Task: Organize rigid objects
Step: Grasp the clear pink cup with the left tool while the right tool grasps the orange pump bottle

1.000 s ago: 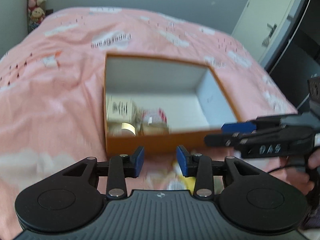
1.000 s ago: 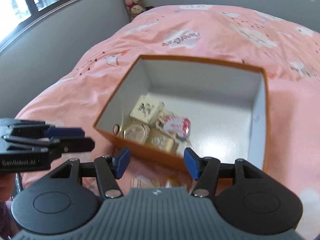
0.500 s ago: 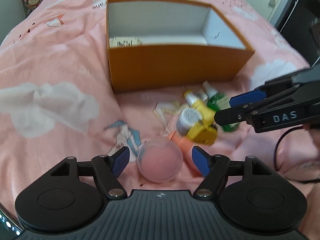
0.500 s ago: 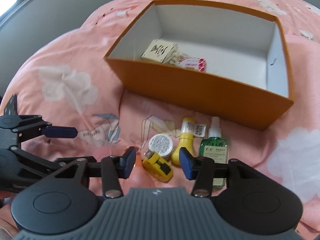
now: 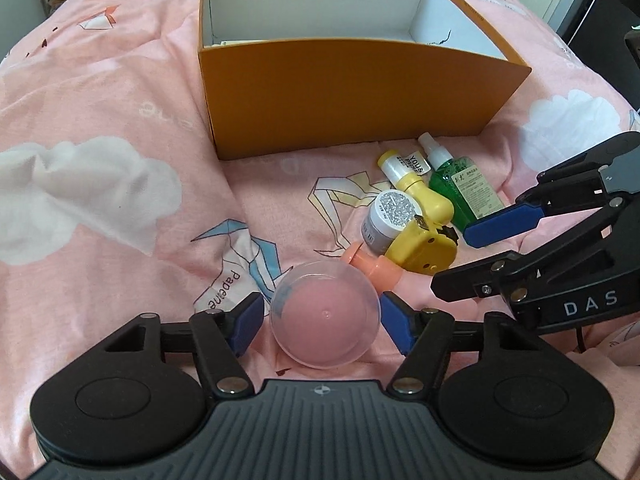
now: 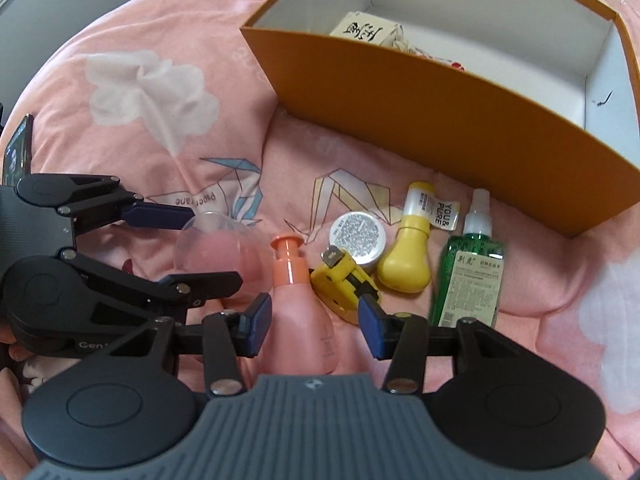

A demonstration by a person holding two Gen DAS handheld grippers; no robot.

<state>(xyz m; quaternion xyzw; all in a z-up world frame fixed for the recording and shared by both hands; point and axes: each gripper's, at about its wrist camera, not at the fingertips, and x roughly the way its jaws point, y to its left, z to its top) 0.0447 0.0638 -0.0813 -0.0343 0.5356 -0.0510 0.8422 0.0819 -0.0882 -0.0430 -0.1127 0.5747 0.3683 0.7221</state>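
Left gripper [image 5: 320, 322] spread around the clear cup [image 5: 325, 314] on the bed [image 5: 100, 128], not pinching yet. Right gripper [image 6: 312, 318] spread, straddling the peach bottle [image 6: 298, 312], with the yellow tape measure [image 6: 344, 280] just beside its right finger. Orange box [image 5: 352, 92] sits beyond. Risks: thin cup may squirt out or deform on closing; right finger could snag the tape measure; soft bedding lets items roll.
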